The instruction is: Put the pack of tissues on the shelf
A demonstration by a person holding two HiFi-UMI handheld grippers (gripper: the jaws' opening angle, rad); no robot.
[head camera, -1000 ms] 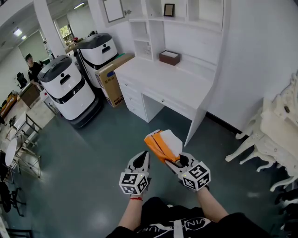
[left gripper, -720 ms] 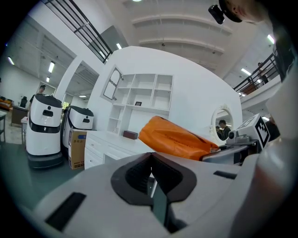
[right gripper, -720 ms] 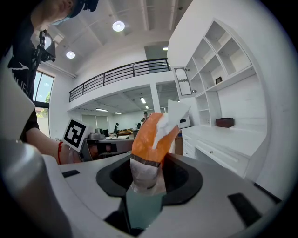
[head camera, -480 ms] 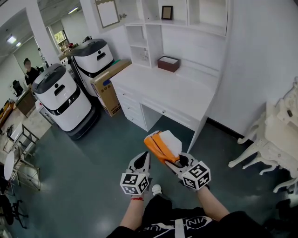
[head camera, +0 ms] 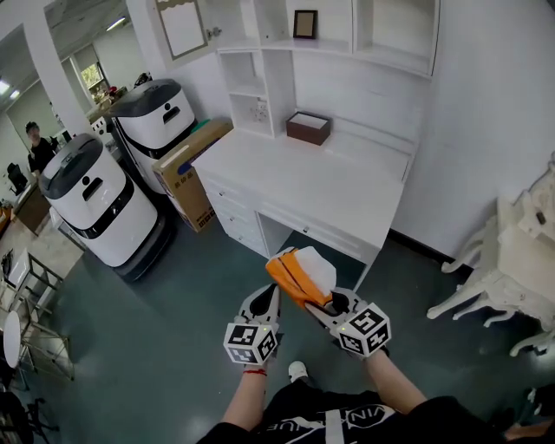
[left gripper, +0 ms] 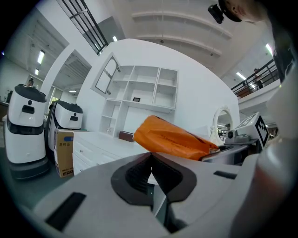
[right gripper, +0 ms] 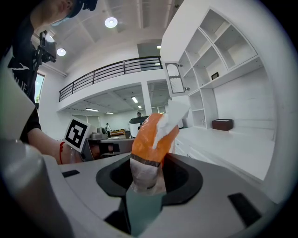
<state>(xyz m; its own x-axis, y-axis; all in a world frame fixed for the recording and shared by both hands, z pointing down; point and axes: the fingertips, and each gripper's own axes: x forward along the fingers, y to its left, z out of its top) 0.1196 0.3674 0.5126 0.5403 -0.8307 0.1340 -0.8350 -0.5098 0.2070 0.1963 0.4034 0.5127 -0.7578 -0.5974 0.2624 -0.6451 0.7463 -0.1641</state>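
An orange and white pack of tissues (head camera: 299, 273) is clamped in my right gripper (head camera: 323, 300), sticking out forward above the floor in the head view. In the right gripper view the tissue pack (right gripper: 151, 139) stands up between the jaws. My left gripper (head camera: 265, 297) is beside it on the left, jaws together with nothing in them; in its own view the orange tissue pack (left gripper: 173, 139) shows just to the right. Ahead stands a white desk (head camera: 303, 178) with white shelves (head camera: 286, 52) above it.
A brown box (head camera: 309, 127) sits on the desk and a small framed picture (head camera: 304, 23) on an upper shelf. A cardboard carton (head camera: 187, 172) and two white service robots (head camera: 95, 208) stand left of the desk. A white ornate chair (head camera: 512, 260) is at the right. A person (head camera: 38, 147) stands far left.
Both grippers with the tissue pack have come closer to the desk; the desk and shelves now lie nearer and more central in the head view. The grip looks the same.
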